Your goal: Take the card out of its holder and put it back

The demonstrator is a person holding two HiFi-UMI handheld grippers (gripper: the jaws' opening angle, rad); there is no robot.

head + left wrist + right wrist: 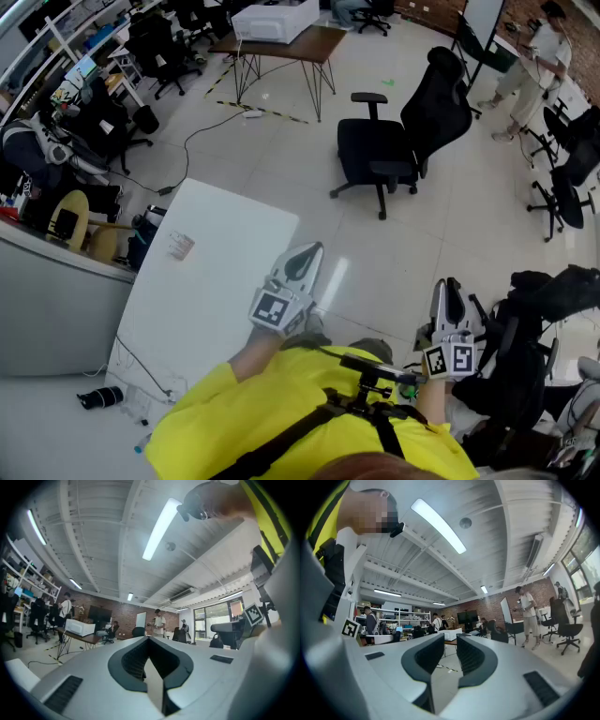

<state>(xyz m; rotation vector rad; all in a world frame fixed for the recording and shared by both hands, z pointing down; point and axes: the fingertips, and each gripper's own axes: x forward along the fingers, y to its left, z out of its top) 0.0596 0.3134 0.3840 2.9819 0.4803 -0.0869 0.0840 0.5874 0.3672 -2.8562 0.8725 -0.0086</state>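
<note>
The card in its holder is a small pale piece with a reddish mark. It lies near the left edge of the white table. My left gripper hovers off the table's right edge, well right of the card, pointing away from me. In the left gripper view, the left gripper has its jaws meeting at the tips with nothing between them. My right gripper is held over the floor further right, far from the table. In the right gripper view, the right gripper shows a clear gap between its pads, empty.
A black office chair stands on the tiled floor beyond the table. A brown desk with a white box is further back. Black bags and chairs crowd the right side. A grey counter borders the left.
</note>
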